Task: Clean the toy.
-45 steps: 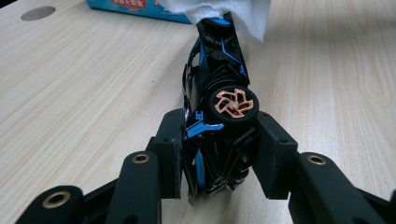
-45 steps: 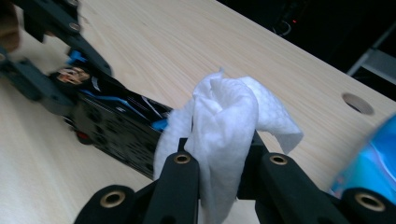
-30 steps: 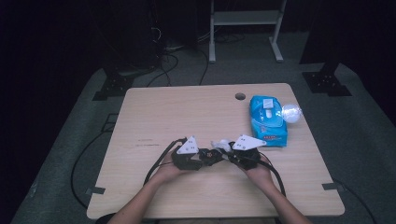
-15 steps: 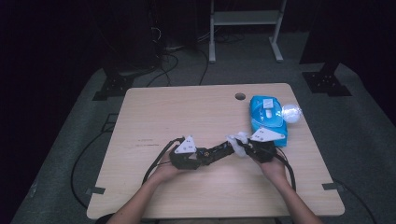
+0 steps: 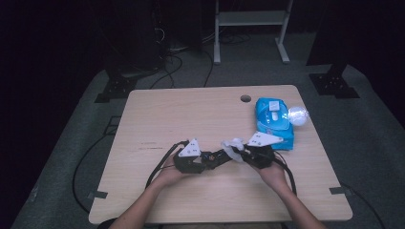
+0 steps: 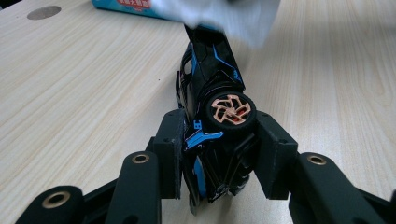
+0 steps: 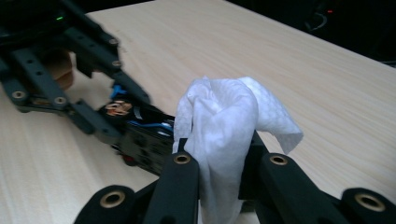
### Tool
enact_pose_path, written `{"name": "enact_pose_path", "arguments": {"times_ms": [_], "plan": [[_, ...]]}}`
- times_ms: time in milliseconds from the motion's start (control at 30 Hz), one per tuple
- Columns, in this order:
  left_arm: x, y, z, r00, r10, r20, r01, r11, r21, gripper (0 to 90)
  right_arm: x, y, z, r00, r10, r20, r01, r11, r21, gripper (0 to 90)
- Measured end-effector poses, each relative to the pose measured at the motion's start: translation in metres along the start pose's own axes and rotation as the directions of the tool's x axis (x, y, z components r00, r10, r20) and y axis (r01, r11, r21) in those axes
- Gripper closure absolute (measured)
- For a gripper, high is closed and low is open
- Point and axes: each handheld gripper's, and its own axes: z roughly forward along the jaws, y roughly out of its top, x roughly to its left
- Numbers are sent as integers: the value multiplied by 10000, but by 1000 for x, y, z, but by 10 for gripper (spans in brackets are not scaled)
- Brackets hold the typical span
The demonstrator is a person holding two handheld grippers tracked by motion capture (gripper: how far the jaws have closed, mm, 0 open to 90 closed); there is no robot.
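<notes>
The white wipe (image 6: 219, 16) hides the toy car (image 6: 212, 77)'s far end.

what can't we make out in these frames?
- Toy car: front end hidden behind the white wipe in the left gripper view; too small in the high view.
- Blue wipes pack: label too small in the high view.
- Pale round thing beside it: overexposed, unidentifiable.

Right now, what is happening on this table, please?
A person is cleaning a small black toy car with a white wipe. The left gripper is shut on the car and holds it above the wooden table. The right gripper is shut on the bunched wipe, which meets the far end of the car. A blue pack of wipes lies on the table's right side, with a crumpled white ball beside it.
</notes>
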Motion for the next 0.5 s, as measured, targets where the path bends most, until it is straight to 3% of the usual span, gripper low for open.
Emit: {"name": "enact_pose_path", "arguments": {"times_ms": [267,367,500], "plan": [[-1,1,1,10000,0,64,0,10000,-24,584,38,14,34,9912,-364,-1273,361,9993,-50,811],[-1,0,1,10000,-14,66,14,10000,-21,584,44,15,41,9888,-948,-1150,967,9953,107,811],[-1,0,0,10000,-5,86,5,10000,-21,585,31,12,34,9942,-922,-560,933,9955,163,810]]}}
